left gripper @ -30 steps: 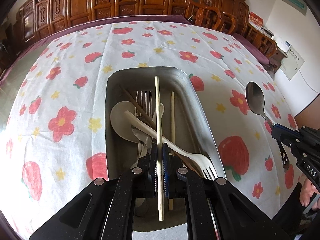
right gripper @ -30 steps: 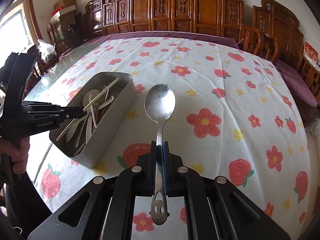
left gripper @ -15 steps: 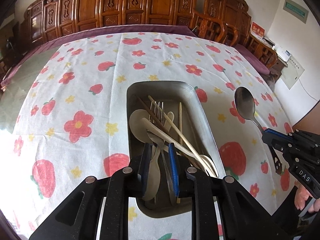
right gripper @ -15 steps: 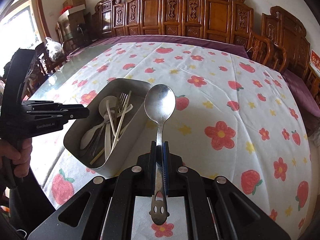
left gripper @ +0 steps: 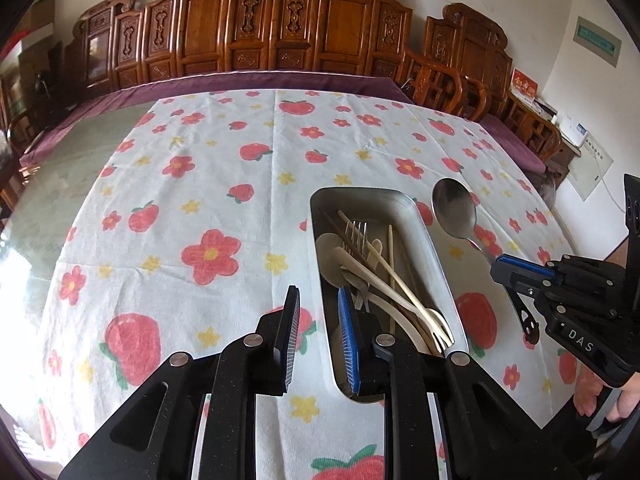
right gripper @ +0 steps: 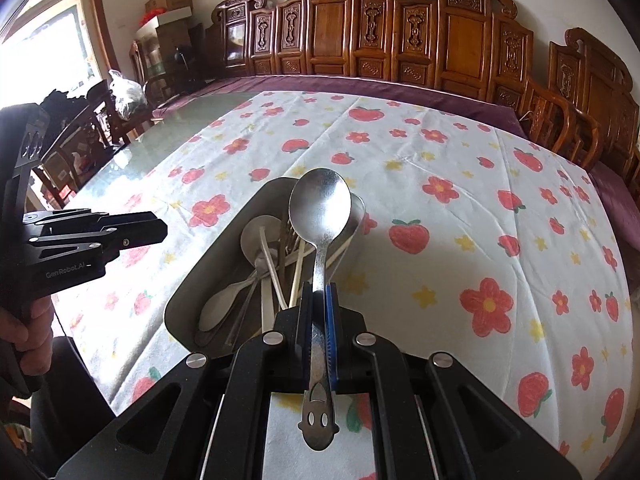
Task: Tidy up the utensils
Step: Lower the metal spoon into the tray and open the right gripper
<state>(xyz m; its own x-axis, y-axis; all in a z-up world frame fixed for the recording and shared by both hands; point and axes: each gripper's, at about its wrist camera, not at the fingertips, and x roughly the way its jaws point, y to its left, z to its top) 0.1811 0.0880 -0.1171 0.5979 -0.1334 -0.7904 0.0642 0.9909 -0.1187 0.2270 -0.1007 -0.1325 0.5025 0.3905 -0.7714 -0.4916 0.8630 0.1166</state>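
Dropped the chopstick point(left gripper: 394, 276) into the tray point(left gripper: 436, 258); left tongs point(left gripper: 318, 332) parted and empty beside it. Right tongs point(right gripper: 319, 304) clamped the spoon point(right gripper: 320, 208) above the tray, next in.

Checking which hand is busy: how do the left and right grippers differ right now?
The left gripper is open and empty; the right gripper is shut on a metal spoon. The left one is offset toward the tablecloth; the right holds its spoon above the metal tray. Both are black with blue pads.
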